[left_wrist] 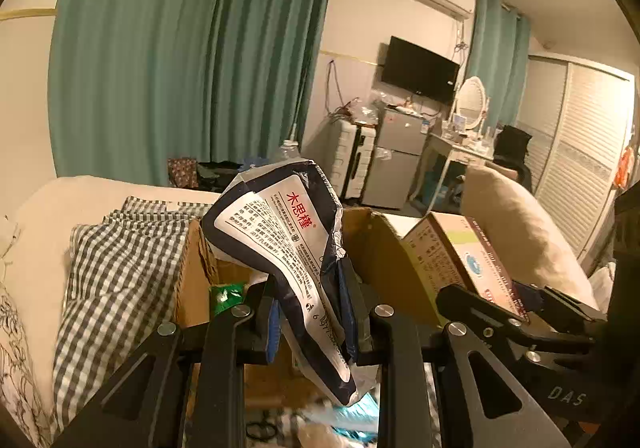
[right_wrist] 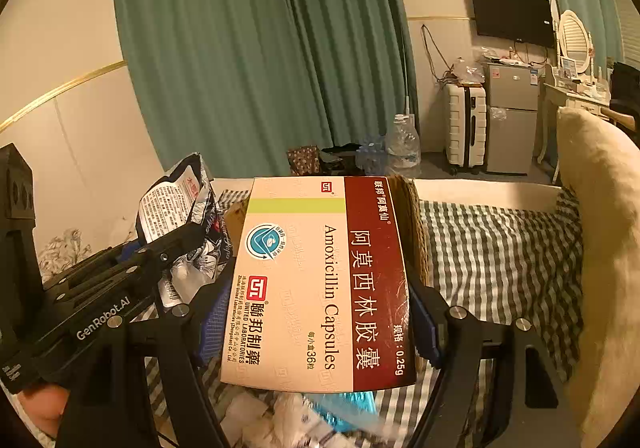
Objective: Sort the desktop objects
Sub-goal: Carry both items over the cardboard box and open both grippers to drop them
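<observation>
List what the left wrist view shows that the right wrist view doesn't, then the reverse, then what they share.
Left wrist only: the open cardboard box and a green packet inside.
Right wrist only: the medicine box's printed front, reading Amoxicillin Capsules, and a hand.
Both: the crumpled pouch in the left gripper, the medicine box in the right gripper, checked cloth, teal curtains.

Crumpled navy-white pouch [left_wrist: 292, 248] upright – amoxicillin box [right_wrist: 320, 284] tilted.
</observation>
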Motion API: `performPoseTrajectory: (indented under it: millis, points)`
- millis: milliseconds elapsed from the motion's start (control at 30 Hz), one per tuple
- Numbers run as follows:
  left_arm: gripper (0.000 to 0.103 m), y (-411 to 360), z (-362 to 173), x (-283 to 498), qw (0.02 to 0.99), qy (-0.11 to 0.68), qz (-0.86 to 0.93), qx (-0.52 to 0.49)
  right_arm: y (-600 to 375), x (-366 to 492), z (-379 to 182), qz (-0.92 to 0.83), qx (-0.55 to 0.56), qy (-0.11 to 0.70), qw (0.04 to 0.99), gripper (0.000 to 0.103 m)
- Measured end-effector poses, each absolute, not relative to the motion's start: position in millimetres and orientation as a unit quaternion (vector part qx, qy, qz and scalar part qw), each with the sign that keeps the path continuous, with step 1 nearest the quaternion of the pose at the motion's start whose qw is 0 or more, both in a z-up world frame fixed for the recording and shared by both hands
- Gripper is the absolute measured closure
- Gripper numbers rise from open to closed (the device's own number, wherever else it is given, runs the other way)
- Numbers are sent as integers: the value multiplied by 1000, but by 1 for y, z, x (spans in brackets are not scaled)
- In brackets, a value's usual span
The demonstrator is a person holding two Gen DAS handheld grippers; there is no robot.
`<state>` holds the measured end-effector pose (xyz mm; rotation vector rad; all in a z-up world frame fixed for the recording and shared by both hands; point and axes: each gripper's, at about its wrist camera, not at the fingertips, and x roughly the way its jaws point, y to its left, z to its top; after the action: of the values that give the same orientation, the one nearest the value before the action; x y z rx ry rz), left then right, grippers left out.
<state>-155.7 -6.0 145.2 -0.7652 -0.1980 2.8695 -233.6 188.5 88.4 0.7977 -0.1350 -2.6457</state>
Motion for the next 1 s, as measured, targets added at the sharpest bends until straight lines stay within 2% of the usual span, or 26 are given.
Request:
performPoseTrajectory:
  millis: [600, 700, 800, 833, 867, 900, 1000]
  points:
    - [78, -13, 73, -283, 81, -69, 931, -350, 178, -358, 23, -932, 327, -31, 153, 29]
    - [78, -19, 60, -292, 97, -102, 915, -379, 184, -356, 19, -934, 318, -41, 154, 29]
    - [72, -24, 57, -294, 80, -108, 912, -388, 182, -357, 22, -936, 321, -39, 142, 29]
    - [62, -25, 56, -293, 77, -109, 912, -388, 181, -355, 22, -936, 320, -37, 140, 27]
    - [56, -25, 56, -292, 74, -106, 912, -390, 181, -359, 22, -936, 319, -39, 143, 18]
    - [47, -24, 56, -290, 71, -103, 911, -392, 182, -357, 23, -935, 317, -44, 154, 15]
    - [40, -18, 60, -284, 72, -90, 913, -392, 182, -348, 26, -937, 308, -41, 161, 11]
